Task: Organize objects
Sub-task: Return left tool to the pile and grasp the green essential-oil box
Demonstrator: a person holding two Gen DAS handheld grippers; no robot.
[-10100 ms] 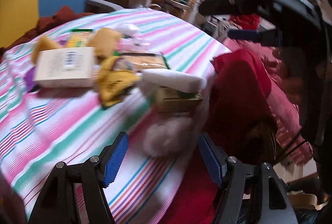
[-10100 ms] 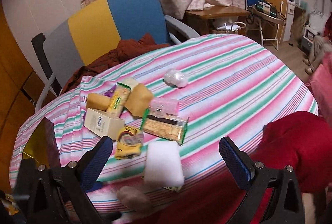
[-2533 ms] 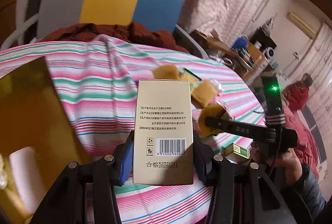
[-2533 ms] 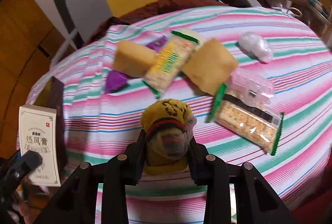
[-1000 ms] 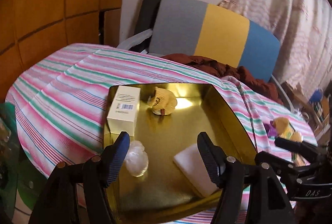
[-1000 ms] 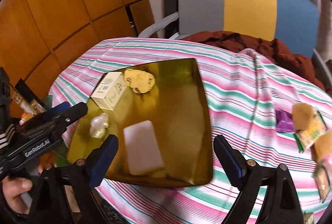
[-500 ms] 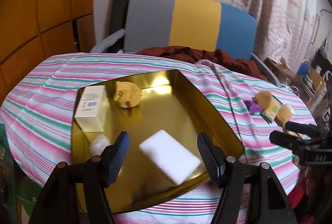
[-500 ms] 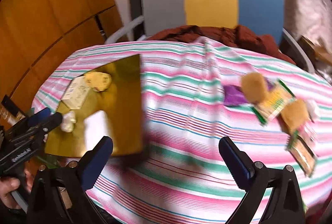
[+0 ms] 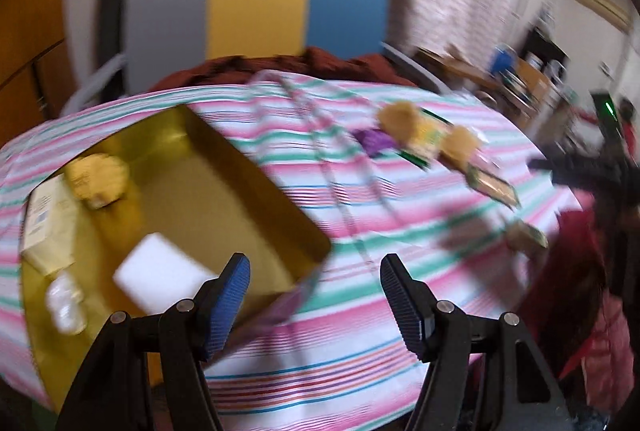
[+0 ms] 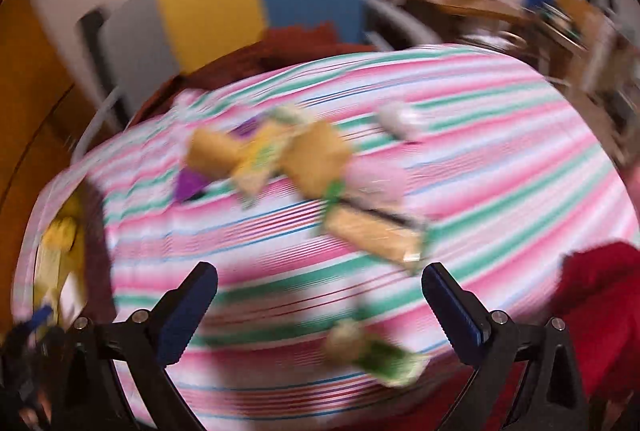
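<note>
A: How stand the two grippers?

B: The left gripper [image 9: 315,285] has its blue-padded jaws wide apart and nothing is between them. It hangs over the near corner of the golden tray [image 9: 256,171]. The right gripper [image 10: 320,297] is spread wide too, with nothing held, above the striped tablecloth [image 10: 500,167].

A: What lies in the tray?

B: A white sponge block [image 9: 160,277] near the front, a cream box [image 9: 46,221] along the left wall, a yellow crumpled thing [image 9: 98,175] behind the box, and a small clear packet [image 9: 66,301] at the front left. The picture is blurred, so I cannot say more of them.

A: And outside the tray?

B: In the right wrist view a group lies in the middle of the cloth: two tan sponges [image 10: 216,151], a yellow-green snack pack [image 10: 262,155] between them, a purple thing [image 10: 190,185] just beside, a pink case [image 10: 376,175], and a long cracker pack [image 10: 376,233] touching that case. A white wad [image 10: 400,121] lies apart, further back. A small green pack [image 10: 376,353] is near the front edge, between the jaws.
</note>
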